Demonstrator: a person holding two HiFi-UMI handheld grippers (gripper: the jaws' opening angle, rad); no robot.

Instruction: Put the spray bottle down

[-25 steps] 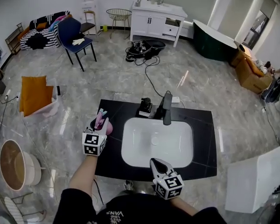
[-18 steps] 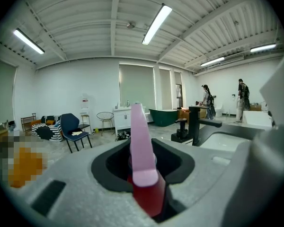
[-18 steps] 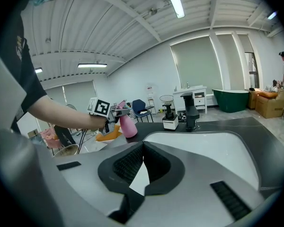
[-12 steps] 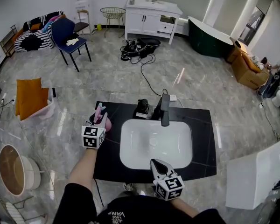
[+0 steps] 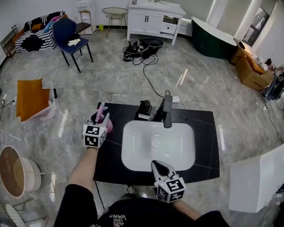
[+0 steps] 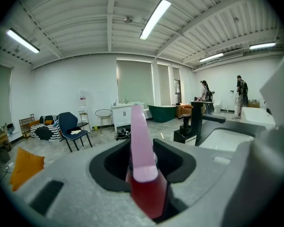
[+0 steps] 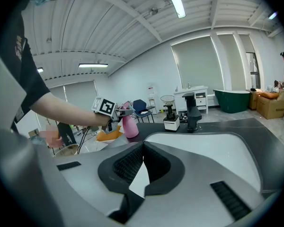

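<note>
The pink spray bottle (image 5: pixel 107 126) stands at the left end of the black countertop (image 5: pixel 206 141), its base on or just over the surface. My left gripper (image 5: pixel 100 118) reaches in from the near side and its jaws sit around the bottle's neck, just starting to open. In the left gripper view the bottle (image 6: pixel 144 183) fills the gap between the jaws of that gripper (image 6: pixel 143 160). The right gripper view shows the bottle (image 7: pixel 130 126) upright beside the left gripper (image 7: pixel 114 113). My right gripper (image 5: pixel 157 164) hovers at the counter's near edge, shut and empty (image 7: pixel 143 145).
A white sink basin (image 5: pixel 130 148) is set in the middle of the counter. A black faucet (image 5: pixel 168 109) and a small black-and-white appliance (image 5: pixel 146 109) stand behind it. A white box (image 5: pixel 260 183) sits on the floor at the right.
My left gripper has carried the bottle a short way farther over the counter's left end and slightly lower, then held still. The right gripper has not moved.
</note>
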